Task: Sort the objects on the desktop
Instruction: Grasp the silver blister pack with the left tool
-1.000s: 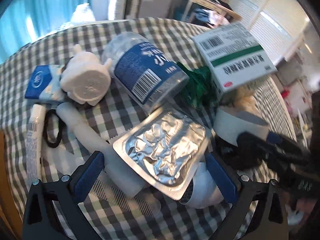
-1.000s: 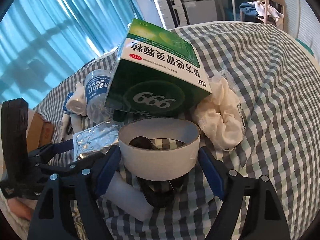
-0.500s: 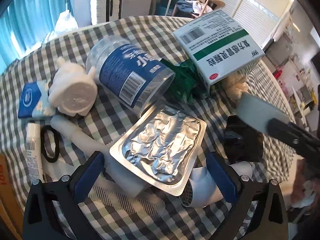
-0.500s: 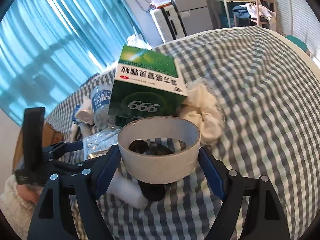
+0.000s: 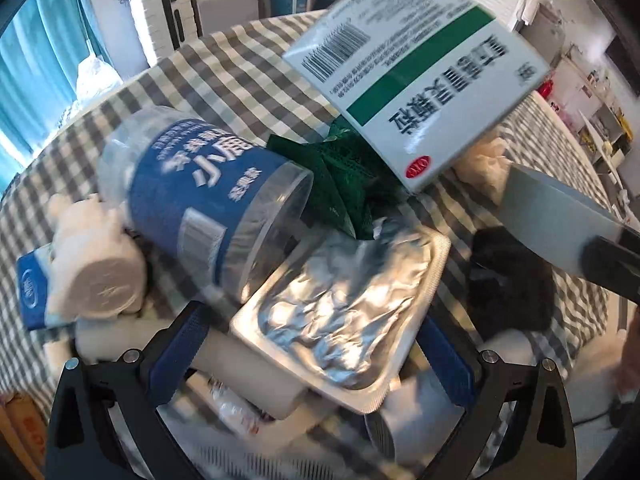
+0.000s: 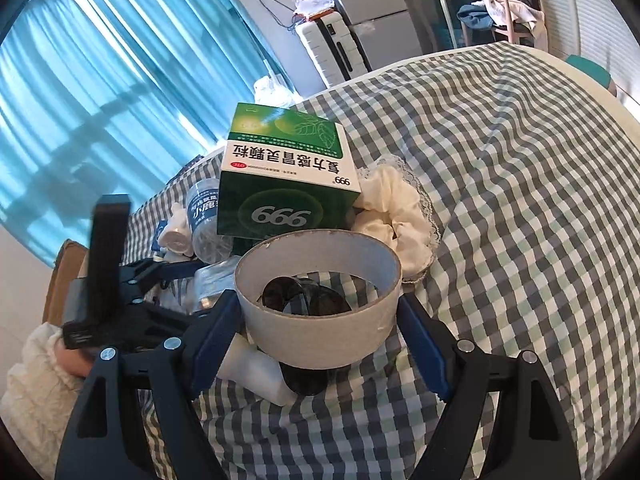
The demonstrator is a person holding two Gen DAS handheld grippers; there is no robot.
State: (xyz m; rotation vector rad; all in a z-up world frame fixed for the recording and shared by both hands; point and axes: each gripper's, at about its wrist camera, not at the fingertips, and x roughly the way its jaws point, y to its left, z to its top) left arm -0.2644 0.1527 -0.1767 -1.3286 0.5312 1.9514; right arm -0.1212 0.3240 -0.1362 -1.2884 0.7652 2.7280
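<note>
Cardboard tape ring (image 6: 318, 298) was held between the right gripper (image 6: 320, 332) fingers. Foil blister pack (image 5: 340, 312) was clamped by the left gripper (image 5: 320, 360); both were best lifted slowly, clear of the clutter.

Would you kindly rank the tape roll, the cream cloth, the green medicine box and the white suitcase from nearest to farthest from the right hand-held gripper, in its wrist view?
1. Tape roll: between the right hand-held gripper fingers.
2. Cream cloth: just beyond, to the right.
3. Green medicine box: behind the roll; close to the cloth's rank.
4. White suitcase: far off, past the table.

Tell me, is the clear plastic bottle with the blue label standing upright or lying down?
Lying down. The clear plastic bottle with the blue label rests on its side on the checked tablecloth, its round end facing the camera.
</note>
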